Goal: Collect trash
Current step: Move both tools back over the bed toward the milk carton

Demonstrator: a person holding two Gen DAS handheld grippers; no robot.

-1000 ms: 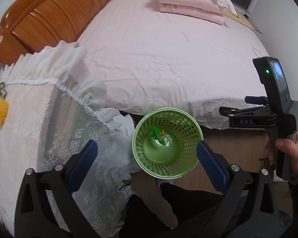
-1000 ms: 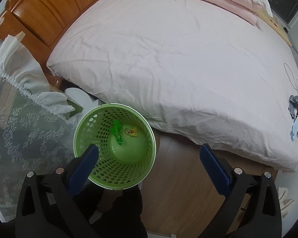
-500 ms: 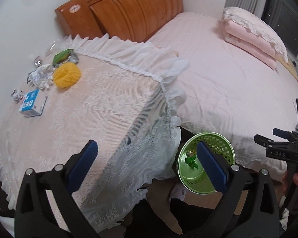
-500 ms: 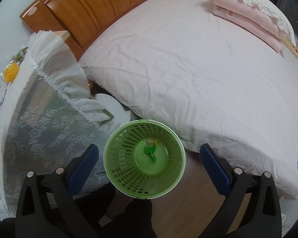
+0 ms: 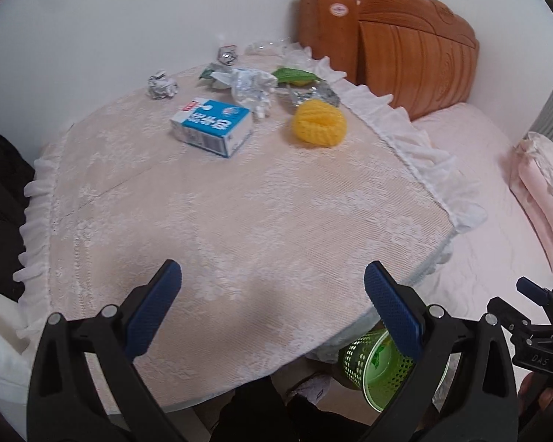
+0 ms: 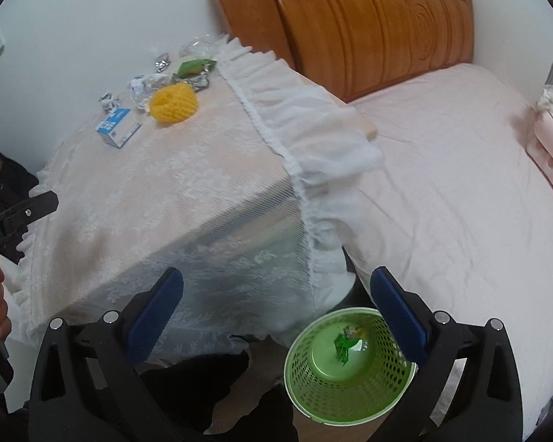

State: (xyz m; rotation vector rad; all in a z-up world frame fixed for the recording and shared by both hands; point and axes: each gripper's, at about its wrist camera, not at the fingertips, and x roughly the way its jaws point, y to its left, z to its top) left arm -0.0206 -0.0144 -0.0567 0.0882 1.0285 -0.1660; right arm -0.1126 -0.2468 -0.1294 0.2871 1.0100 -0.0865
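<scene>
Blue pads on your left tool [image 5: 272, 305] stand wide apart with nothing between them, hanging over the near bare stretch of the desk [image 5: 239, 221], and your right tool [image 6: 274, 311] is spread just as wide and empty, low beside the desk's corner. You hold both released because nothing has been picked yet. Just beyond the right tool, on the floor between desk and bed [image 6: 461, 184], sits the green bin [image 6: 313, 394], mouth up, with a couple of scraps [image 6: 344, 344] already at its bottom; it stands right at the desk's edge, probably so each drop is a short swing away.

Lace cloth covers the desk and hangs over the sides, so small pieces could snag in it. The trash lies well apart from you, bunched at the far side near the wall: nearest is the blue and white carton [image 5: 212, 127] lying flat, with the yellow foam net [image 5: 319, 123] beside it. Behind them are crumpled wrappers [image 5: 252, 86], a green packet [image 5: 295, 73] and a foil ball [image 5: 162, 86]. Judging by that, you must reach across, and the carton looks the easiest first grab
</scene>
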